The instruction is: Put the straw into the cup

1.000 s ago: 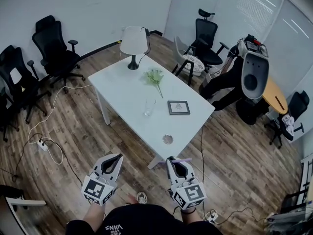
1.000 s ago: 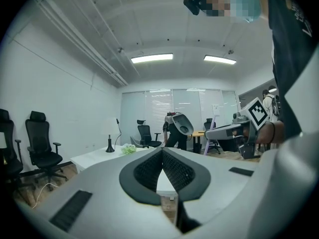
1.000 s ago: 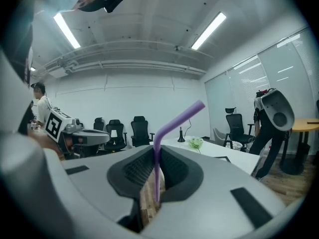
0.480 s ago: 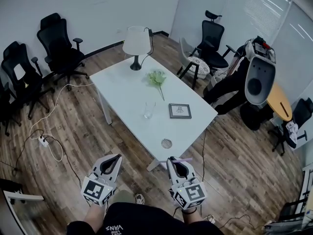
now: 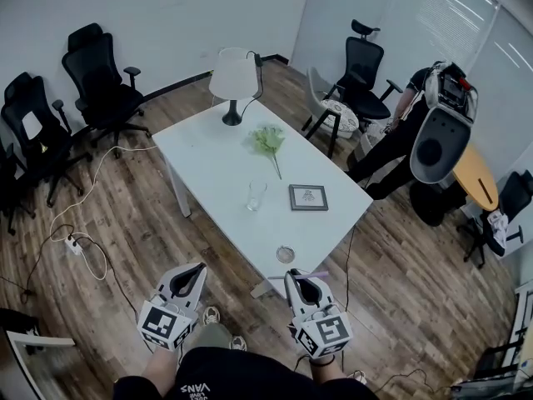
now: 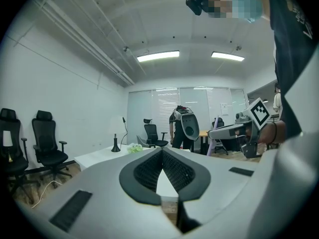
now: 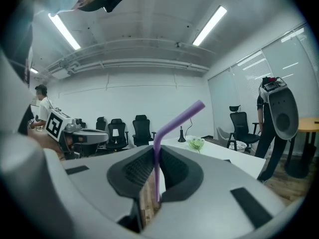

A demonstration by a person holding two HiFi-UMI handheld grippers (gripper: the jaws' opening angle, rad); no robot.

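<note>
Right gripper view: our right gripper (image 7: 155, 158) pinches a bendy purple plastic straw (image 7: 172, 123), its shaft upright between nearly closed jaws. Our left gripper (image 6: 162, 153) is closed, empty. We judge the clear glass cup (image 5: 256, 195) on the white rectangular table (image 5: 208, 152) well ahead, slightly leftward.

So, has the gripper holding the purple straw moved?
Yes. The right gripper, clamping the straw, has come closer to the white table; its gap to the round dish there has shrunk.
</note>
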